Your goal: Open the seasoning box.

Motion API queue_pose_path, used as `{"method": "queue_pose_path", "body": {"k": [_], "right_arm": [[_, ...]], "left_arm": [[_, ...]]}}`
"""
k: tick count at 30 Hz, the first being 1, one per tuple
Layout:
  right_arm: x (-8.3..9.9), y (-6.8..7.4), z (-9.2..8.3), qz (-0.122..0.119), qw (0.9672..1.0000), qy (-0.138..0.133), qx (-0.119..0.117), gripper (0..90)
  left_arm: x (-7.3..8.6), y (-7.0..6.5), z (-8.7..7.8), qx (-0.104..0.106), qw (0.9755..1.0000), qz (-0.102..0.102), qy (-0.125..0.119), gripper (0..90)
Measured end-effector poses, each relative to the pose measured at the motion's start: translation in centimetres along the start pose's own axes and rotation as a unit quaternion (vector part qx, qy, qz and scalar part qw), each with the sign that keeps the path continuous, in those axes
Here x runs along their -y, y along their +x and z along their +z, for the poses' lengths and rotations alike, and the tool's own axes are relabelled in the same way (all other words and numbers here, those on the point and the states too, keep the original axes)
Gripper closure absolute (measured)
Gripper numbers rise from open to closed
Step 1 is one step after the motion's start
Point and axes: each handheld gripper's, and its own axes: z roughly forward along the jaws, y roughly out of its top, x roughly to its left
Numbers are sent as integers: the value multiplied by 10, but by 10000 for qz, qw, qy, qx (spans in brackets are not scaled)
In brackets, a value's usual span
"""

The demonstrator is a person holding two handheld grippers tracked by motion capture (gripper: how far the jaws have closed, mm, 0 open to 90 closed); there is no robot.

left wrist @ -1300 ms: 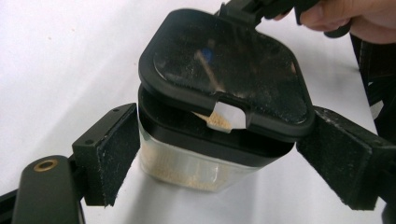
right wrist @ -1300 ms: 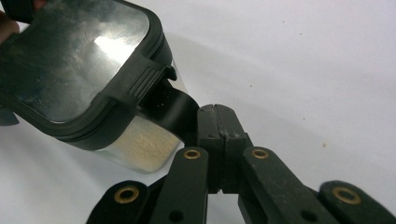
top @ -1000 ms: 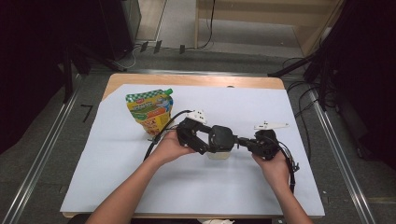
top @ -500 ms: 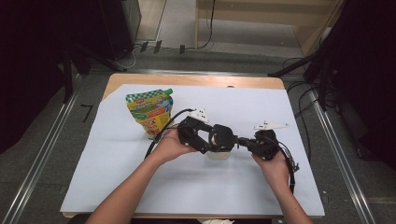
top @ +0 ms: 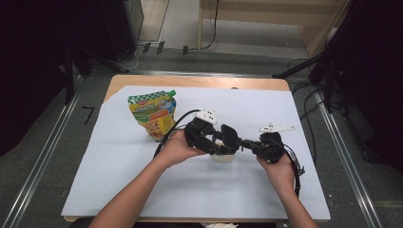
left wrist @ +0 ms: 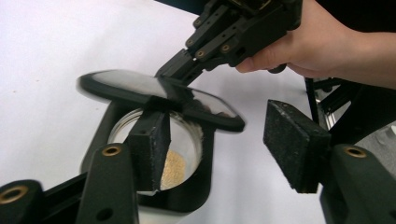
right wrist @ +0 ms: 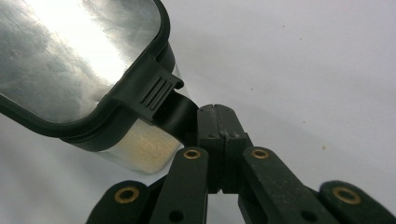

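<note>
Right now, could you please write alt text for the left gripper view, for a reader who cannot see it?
A small clear jar with tan powder at the bottom has its dark-rimmed lid lifted and tilted. The right gripper holds the lid, and the left gripper has its jaws apart around the jar, on a white table.

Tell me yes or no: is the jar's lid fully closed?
No. In the left gripper view the lid is tilted up above the open glass jar, showing the powder inside.

Black gripper point(top: 219, 142), brass screws, bare forearms
</note>
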Motion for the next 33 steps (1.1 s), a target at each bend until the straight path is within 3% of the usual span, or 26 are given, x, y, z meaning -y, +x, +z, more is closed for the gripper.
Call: {"method": "queue_pose_path", "body": {"k": [5, 7, 14, 24, 33], "right_arm": [[1, 0, -2, 26, 10000, -23, -34, 900], [1, 0, -2, 41, 10000, -30, -45, 900], [2, 0, -3, 50, 10000, -29, -80, 900], [3, 2, -4, 57, 10000, -17, -35, 900], [5, 1, -5, 75, 9999, -57, -113, 900]], "left_arm": [[-5, 0, 4, 73, 9998, -134, 92, 545], [-6, 2, 4, 159, 9996, -243, 35, 567], [-14, 4, 10, 274, 9991, -321, 12, 637], [-33, 3, 27, 387, 9983, -323, 276, 688], [-34, 5, 31, 460, 9975, -390, 362, 696]]}}
